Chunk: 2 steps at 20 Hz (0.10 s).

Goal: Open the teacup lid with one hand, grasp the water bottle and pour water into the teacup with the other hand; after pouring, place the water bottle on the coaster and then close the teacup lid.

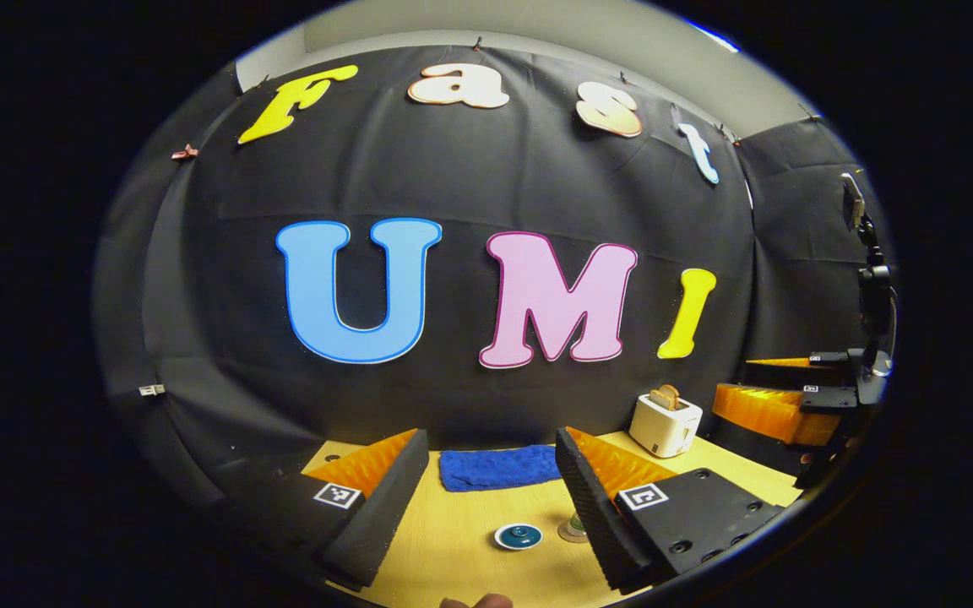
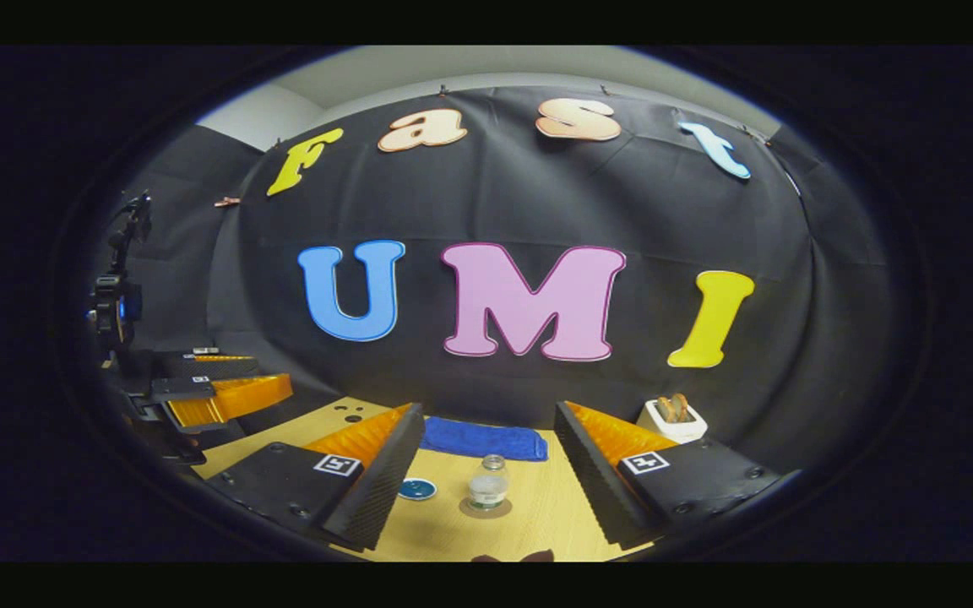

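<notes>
We hold both grippers above the near edge of the wooden bench (image 2: 529,523), each with its jaws spread wide and nothing between them. In the right gripper view, our right gripper (image 2: 486,498) looks straight at the water bottle (image 2: 487,487), which stands upright on the round coaster (image 2: 486,507) between the two fingers' lines but farther off, not touched. Just left of it lies the blue teacup lid (image 2: 417,489), close beside the left finger's edge. In the left gripper view, our left gripper (image 1: 491,507) frames the teacup lid (image 1: 518,536) a little right of centre, apart from both fingers, and the coaster (image 1: 573,530) with the bottle's base peeks out beside the right finger. A folded blue towel (image 1: 499,467) lies at the far side of the bench, and a white toaster (image 1: 665,423) with bread stands to the far right. The other gripper (image 1: 790,405) shows at the right edge of that view.
</notes>
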### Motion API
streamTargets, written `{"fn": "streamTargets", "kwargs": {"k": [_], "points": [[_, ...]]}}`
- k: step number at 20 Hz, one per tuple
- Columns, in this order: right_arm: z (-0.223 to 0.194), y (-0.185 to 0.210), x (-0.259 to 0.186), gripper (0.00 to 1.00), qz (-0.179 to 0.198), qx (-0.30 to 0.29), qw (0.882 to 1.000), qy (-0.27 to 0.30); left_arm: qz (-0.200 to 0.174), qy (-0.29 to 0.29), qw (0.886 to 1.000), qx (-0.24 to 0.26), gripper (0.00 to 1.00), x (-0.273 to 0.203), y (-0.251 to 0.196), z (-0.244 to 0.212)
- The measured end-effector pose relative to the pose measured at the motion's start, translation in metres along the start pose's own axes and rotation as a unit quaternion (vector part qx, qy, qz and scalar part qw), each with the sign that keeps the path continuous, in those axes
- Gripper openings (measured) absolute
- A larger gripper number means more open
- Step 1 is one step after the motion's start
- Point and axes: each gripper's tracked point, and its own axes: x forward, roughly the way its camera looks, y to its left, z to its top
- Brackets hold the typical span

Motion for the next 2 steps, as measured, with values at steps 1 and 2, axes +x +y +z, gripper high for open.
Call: {"fn": "streamTargets", "kwargs": {"k": [1, 2], "points": [[0.0007, -0.0007, -0.0014, 0.96, -0.001, -0.001, 1.000, -0.002, -0.001, -0.001, 1.000, -0.001, 0.95, -0.0025, -0.0012, 0.0012], [0.0022, -0.0022, -0.0029, 0.96, -0.003, -0.001, 1.000, -0.003, -0.002, -0.001, 1.000, -0.002, 0.95, -0.0040, -0.0015, 0.0003]]}}
